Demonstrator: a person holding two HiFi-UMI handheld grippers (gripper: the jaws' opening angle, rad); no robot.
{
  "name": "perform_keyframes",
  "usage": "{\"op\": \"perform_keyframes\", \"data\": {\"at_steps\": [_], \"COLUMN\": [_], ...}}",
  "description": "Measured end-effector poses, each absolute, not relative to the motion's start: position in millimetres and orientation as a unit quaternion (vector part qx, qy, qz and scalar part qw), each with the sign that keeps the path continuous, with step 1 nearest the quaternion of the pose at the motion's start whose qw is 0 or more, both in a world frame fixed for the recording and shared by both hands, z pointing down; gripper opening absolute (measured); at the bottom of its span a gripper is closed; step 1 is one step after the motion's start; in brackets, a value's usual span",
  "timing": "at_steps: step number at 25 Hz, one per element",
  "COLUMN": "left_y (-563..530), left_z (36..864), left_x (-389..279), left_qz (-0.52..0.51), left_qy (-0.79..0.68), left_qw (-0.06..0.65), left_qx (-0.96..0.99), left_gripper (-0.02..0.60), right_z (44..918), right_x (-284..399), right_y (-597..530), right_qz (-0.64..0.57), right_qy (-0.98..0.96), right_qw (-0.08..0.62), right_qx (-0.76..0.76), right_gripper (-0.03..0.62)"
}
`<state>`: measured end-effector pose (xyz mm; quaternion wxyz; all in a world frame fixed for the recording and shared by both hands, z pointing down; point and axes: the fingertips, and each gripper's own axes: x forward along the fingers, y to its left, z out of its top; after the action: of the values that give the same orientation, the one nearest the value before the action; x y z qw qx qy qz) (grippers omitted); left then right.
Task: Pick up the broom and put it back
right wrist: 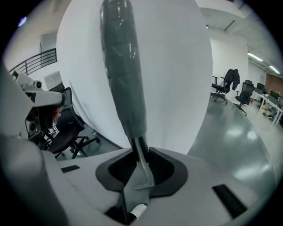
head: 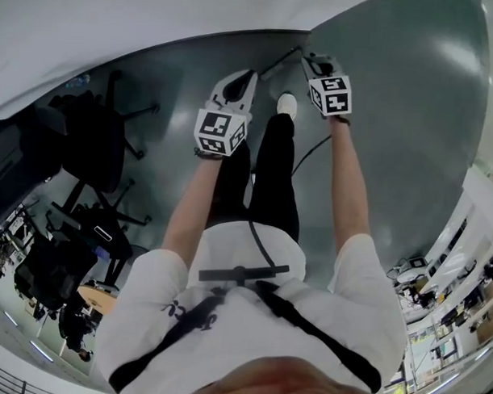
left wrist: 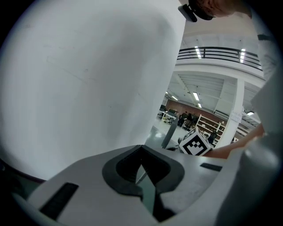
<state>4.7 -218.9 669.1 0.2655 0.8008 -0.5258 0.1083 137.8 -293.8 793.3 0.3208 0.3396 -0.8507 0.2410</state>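
Broom far end off-frame, rt gripper view

I am working in a large open-plan office hall with a workshop side to it. The polished grey floor runs wide and reflects the lights. Black swivel chairs on castors stand grouped at one side, and more office chairs stand further off across the hall. A broad white curved wall rises beside me. Past it I see a mezzanine railing and long strip lights on a high ceiling. In the distance there are open shelving racks and a few people standing among them. Rows of cluttered desks fill the far edge of the head view.
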Motion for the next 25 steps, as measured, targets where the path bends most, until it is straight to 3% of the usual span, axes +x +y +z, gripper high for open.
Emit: {"op": "perform_keyframes", "data": {"at_steps": [14, 25], "left_y": [-202, -172], "left_z": [522, 383], "left_x": [-50, -68], "left_qz": [0.039, 0.003], "left_qy": [-0.566, -0.595], "left_qw": [0.197, 0.099], "left_qx": [0.8, 0.798], "left_gripper": [0.009, 0.009], "right_z": [577, 386], "right_x": [112, 117], "right_y": [-255, -201], "right_qz": [0.188, 0.109], "right_qy": [-0.813, -0.792], "right_qw": [0.195, 0.077], "right_qx": [0.515, 0.596], "right_gripper": [0.094, 0.095]}}
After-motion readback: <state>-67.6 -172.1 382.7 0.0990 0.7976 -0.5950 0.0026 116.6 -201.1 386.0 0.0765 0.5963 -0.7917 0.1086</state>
